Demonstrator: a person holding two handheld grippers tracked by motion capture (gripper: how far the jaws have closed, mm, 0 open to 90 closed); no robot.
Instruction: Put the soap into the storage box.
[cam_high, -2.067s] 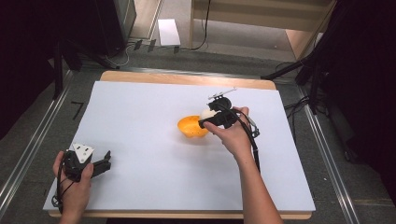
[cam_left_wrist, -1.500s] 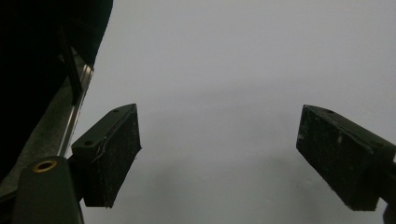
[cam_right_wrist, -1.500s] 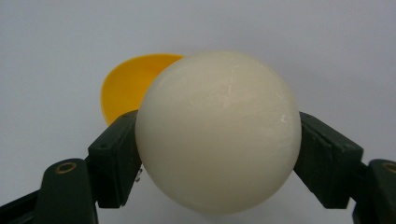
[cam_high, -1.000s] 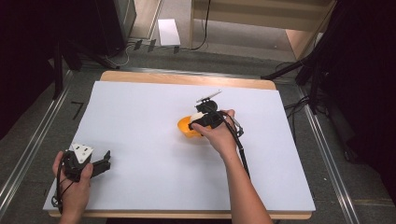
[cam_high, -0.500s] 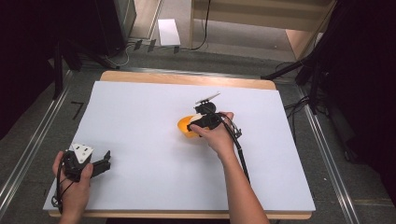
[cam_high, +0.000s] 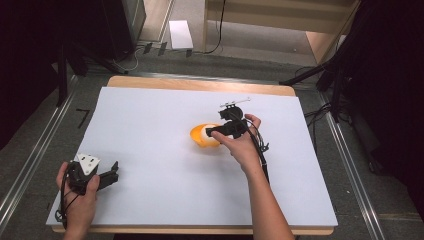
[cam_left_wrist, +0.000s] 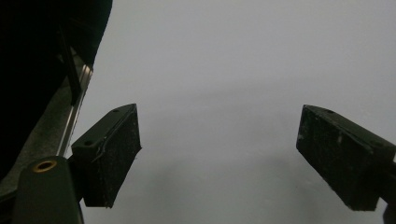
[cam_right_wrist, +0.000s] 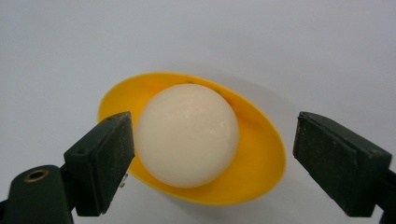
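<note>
My right tool (cam_right_wrist: 205, 154), jaws spread wide, sits right over the white ball (cam_right_wrist: 187, 135) in the yellow bowl (cam_right_wrist: 259, 172), ball hugging the left jaw.

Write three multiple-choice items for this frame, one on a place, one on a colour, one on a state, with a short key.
1. Where is the white ball?
A. Inside the yellow bowl
B. On the bare table beside the bowl
C. Between the left hand-held gripper's jaws

2. What colour is the bowl?
A. Blue
B. Yellow
C. Green

3. How do the jaws of the right hand-held gripper stand?
A. Shut on the ball
B. Shut on the bowl's rim
C. Open, one on each side of the ball

Key: 1 A, the right gripper view shows the ball sitting in the bowl. 2 B, the bowl is yellow in both the right gripper view and the high view. 3 C, there is a clear gap between the ball and the jaw at the right of that view. The left hand-held gripper is also open, over the bare white table.
</note>
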